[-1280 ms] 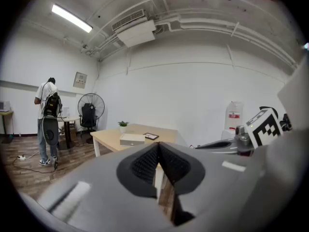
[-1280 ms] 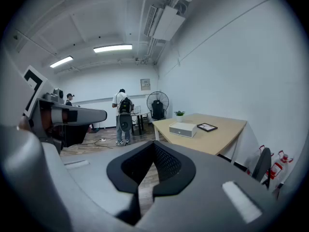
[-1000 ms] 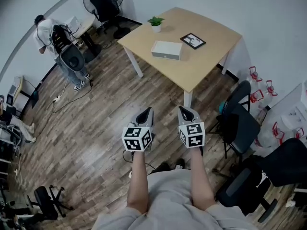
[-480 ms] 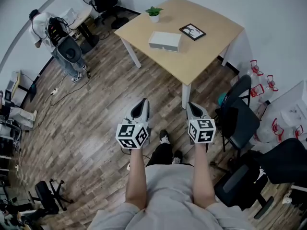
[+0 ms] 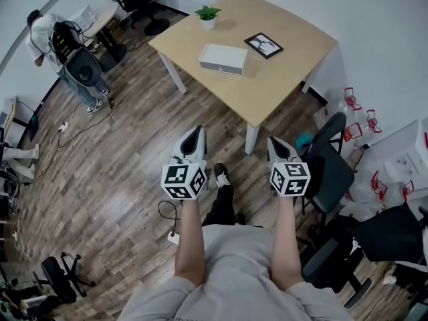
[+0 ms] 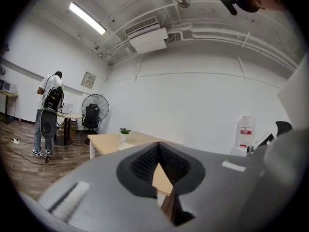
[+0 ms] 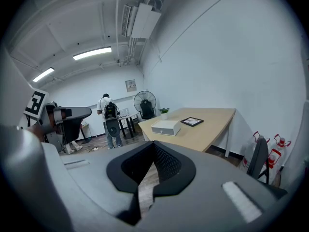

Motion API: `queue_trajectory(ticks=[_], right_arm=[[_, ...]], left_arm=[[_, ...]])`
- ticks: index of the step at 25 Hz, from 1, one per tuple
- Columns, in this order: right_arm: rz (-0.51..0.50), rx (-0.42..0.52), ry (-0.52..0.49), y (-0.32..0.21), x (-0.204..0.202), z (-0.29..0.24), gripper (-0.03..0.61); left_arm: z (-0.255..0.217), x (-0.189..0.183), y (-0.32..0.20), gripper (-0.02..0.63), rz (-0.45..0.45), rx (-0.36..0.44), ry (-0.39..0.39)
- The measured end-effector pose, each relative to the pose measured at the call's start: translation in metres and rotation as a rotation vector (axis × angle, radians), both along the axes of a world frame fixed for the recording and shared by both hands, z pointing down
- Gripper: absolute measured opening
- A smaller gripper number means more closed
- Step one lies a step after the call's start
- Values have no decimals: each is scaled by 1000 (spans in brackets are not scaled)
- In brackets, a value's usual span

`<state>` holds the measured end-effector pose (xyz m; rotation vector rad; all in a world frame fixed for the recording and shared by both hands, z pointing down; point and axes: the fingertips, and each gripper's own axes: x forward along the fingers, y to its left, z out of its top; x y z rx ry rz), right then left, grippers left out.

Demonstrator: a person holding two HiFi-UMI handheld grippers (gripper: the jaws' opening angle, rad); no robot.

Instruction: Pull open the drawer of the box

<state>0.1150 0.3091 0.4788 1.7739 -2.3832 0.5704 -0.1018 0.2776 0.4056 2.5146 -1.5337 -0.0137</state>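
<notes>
- Both tongs are clenched and empty: the left gripper (image 5: 193,136) and the right gripper (image 5: 277,146) each have their pads meeting at the tip with nothing between, and both hang over the wood floor, well short of the table (image 5: 281,79).
- The box (image 5: 223,59) sits mid-table, between the plant (image 5: 207,13) and the picture frame (image 5: 263,45), and no gripper is touching it.
- Risk one: the box looks light and loose on the tabletop. I reckon a one-sided tug drags the whole thing instead of sliding the drawer, unless the other gripper braces it.
- Risk two: shut jaws can only nudge the pull, not grip it.
- Risk three: the dark chair (image 5: 328,169) stands just beside the near table corner, ready to catch the right arm.
- The head view lays out the floor gap and both grippers together.
- The right gripper view gives the box's side faces low and clear. The drawer pull is too small to make out.
- The left gripper view hides most of the box behind its own jaws.
</notes>
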Motion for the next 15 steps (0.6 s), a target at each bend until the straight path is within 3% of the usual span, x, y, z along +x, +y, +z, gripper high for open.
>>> queue_trajectory(ticks=[7,15], right_arm=[[12,-10,44,-81,16,-4,3],[14,-10,43,-199,-2,-17,3]], left_arm=[[7,0,-89,52,-3,-27,49],[1,-10,-210,54,25,-30,35]])
